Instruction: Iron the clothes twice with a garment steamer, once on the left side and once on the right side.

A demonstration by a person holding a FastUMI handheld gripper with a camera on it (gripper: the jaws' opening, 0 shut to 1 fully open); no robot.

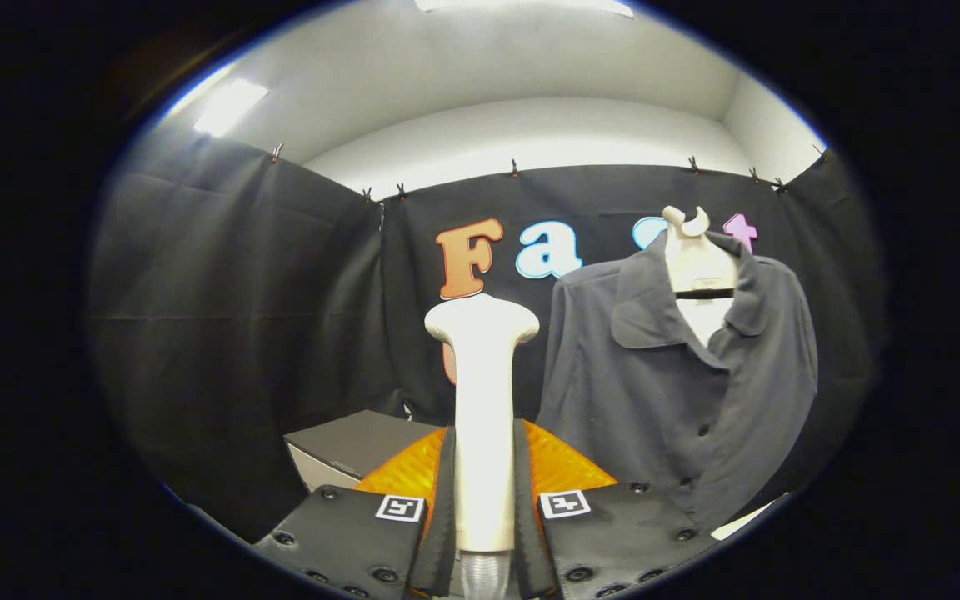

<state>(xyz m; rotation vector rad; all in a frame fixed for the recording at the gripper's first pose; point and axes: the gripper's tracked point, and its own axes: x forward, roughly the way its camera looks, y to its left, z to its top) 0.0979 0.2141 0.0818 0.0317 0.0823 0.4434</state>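
A booth hung with black cloth walls (222,300) under a pale ceiling forms the setting. Nearest, the gripper (484,533) has its 2 fingers closed against either side of the handle of a cream-coloured garment steamer (482,400), which stands upright between them; its ribbed hose leaves the base of the handle, and its broad head flares out at the top, level with the chest of the garment beyond. Just behind the fingers, to their left, sits a low grey box (347,450) (what it holds cannot be told). Farther back, to the right of the steamer head and apart from it, a dark grey buttoned shirt (680,383) hangs on a white hanger (697,250), collar open, front facing the camera. The step in hand appears to be carrying the steamer toward the shirt, with no pass yet begun. The next move likely calls for swinging the head right until it meets the fabric near 1 shoulder, then drawing it down that side.
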